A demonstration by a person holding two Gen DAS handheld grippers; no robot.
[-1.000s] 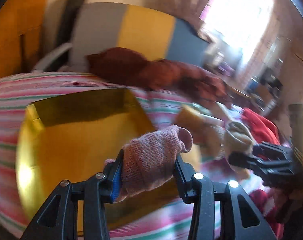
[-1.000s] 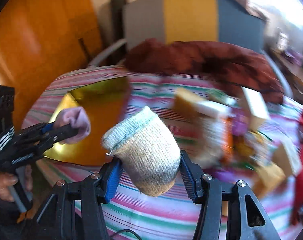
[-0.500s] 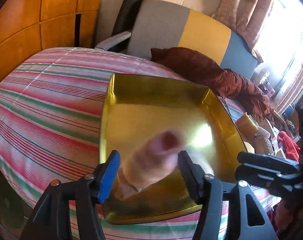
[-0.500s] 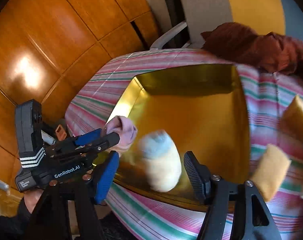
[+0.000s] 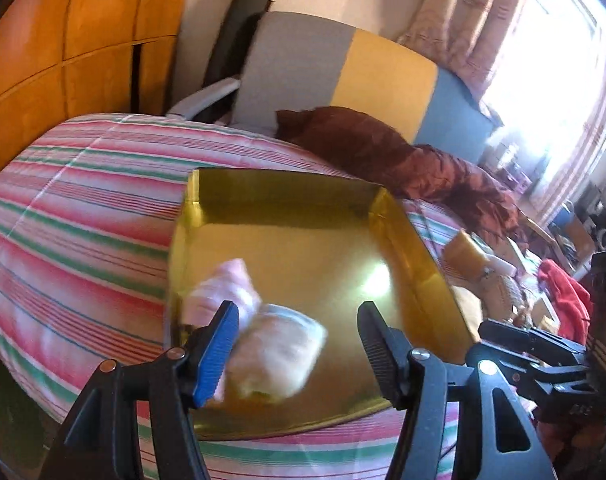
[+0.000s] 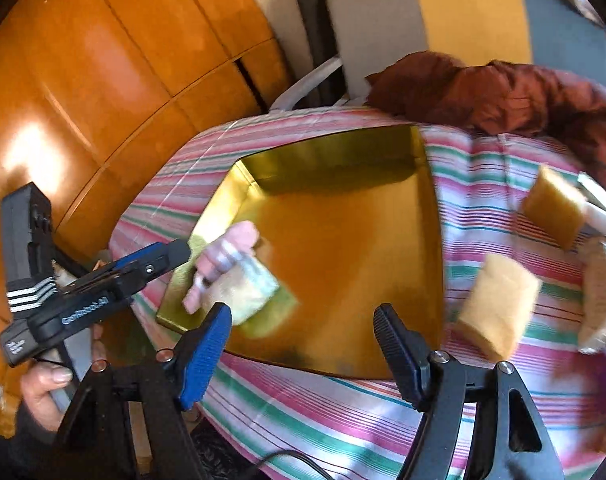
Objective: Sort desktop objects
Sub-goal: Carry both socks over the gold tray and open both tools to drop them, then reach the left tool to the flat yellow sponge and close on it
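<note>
A gold tray (image 5: 303,248) lies on the striped tablecloth; it also shows in the right wrist view (image 6: 363,240). A pink sock (image 5: 227,284) and a beige sock (image 5: 279,352) lie side by side in its near left corner, blurred; both show in the right wrist view, pink (image 6: 223,256) and beige (image 6: 247,288). My left gripper (image 5: 299,348) is open and empty above the socks. My right gripper (image 6: 303,340) is open and empty over the tray's near edge. The left gripper also shows from the side in the right wrist view (image 6: 175,256).
Yellow sponges (image 6: 499,304) (image 6: 555,208) and a jumble of small items lie on the striped cloth (image 6: 483,168) right of the tray. A brown garment (image 5: 403,156) lies behind it. A chair (image 5: 343,68) stands beyond the table. Wooden panels (image 6: 103,60) are at left.
Both grippers have opened and let go their socks, which now lie in the tray's near left corner. Both grippers have drawn back slightly from the tray.
</note>
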